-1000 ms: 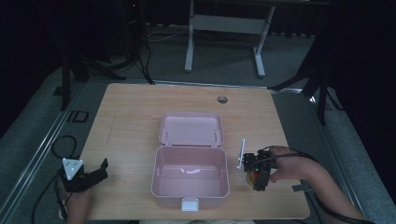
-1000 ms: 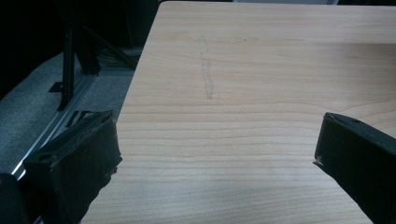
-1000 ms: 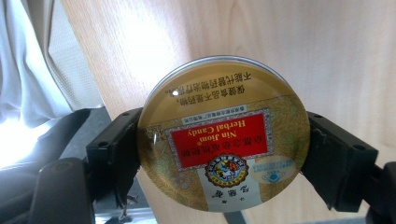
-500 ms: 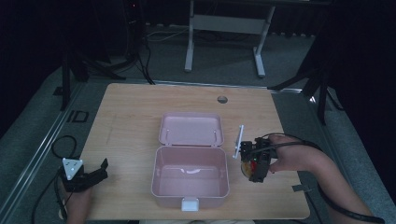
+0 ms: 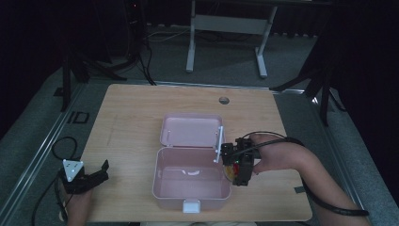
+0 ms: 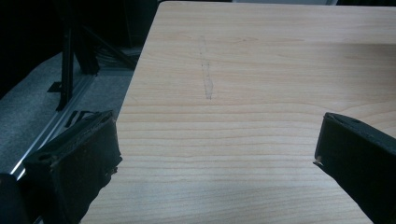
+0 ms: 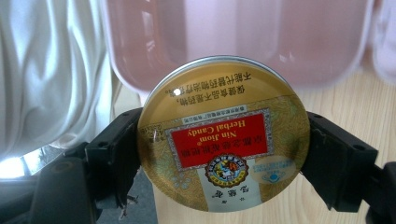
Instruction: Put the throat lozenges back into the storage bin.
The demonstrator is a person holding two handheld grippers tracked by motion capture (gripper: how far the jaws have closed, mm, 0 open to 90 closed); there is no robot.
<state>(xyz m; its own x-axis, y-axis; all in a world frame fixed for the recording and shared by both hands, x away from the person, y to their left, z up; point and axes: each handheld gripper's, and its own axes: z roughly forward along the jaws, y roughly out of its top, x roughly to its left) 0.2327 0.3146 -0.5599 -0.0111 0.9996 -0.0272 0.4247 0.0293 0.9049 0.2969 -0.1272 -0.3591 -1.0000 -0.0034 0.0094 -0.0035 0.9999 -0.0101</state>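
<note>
A pink lunch box [image 5: 162, 190] lies open mid-table, its lid [image 5: 190, 130] folded back flat. My right gripper [image 5: 231, 169] hangs at the box's right rim, shut on a round gold candy tin [image 7: 223, 133] with a red label. In the right gripper view the tin is clamped between both jaws, with the pink box wall [image 7: 233, 42] just beyond it. A white stick-like utensil [image 5: 219, 143] stands beside the gripper at the box's right side. My left gripper [image 5: 94, 175] rests at the table's front left, open over bare wood [image 6: 224, 116].
The wooden table [image 5: 131, 113] has a cable hole [image 5: 224, 100] near its far edge. A white latch [image 5: 191, 205] sticks out at the box's front. Behind the table stand a metal frame [image 5: 226, 28] and dark stands on grey floor.
My right gripper has carried the tin leftward and a little away from the person, from the table right of the box to the box's right rim. The left gripper has stayed put.
</note>
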